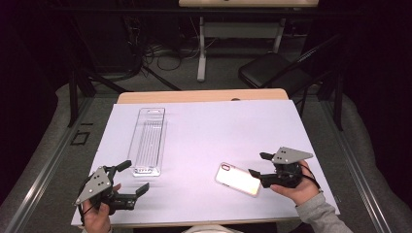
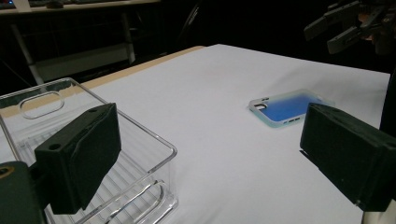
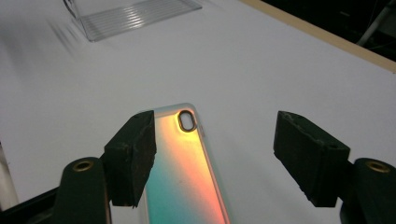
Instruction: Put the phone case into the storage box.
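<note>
A phone case with an iridescent back lies flat on the white table cover, near the front right. My right gripper hovers just right of it, open, with nothing pressed between the pads. In the right gripper view the case lies below the spread jaws of that gripper, its camera hole pointing away. My left gripper stands open at the front left, beside the near end of a clear plastic tray. The left gripper view shows the tray rim, the case and the right gripper.
The white cover spreads over a wooden table whose far edge shows. Behind the table stand a black folding chair and a white desk frame with cables on the floor.
</note>
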Motion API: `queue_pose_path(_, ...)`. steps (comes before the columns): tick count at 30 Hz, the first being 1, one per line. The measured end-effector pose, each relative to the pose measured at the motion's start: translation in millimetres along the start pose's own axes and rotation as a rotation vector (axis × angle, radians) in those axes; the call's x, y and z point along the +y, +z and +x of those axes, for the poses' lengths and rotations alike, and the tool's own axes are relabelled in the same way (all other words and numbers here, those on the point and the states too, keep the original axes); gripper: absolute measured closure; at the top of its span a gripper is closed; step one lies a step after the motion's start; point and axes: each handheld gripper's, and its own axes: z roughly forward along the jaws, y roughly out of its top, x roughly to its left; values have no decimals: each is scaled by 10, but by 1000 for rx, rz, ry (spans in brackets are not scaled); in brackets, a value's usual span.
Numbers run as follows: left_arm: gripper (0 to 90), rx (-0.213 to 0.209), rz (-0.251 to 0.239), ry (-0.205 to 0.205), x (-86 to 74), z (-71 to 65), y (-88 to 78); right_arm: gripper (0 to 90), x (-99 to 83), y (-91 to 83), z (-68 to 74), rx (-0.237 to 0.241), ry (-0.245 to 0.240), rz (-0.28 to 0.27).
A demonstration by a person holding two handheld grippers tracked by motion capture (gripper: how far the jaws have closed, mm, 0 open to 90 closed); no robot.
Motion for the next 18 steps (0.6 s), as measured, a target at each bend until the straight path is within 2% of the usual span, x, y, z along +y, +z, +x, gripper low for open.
queue_pose_path(9, 53, -1, 4, -1, -9, -2, 5, 329, 110, 100, -82, 54, -17, 122)
queue_pose_path(13, 54, -8, 5, 0, -10, -1, 8, 328, 152, 133, -81, 63, -33, 160)
queue_pose_path(18, 54, -2, 5, -3, -10, -2, 7, 332, 176, 172, -78, 69, -31, 211)
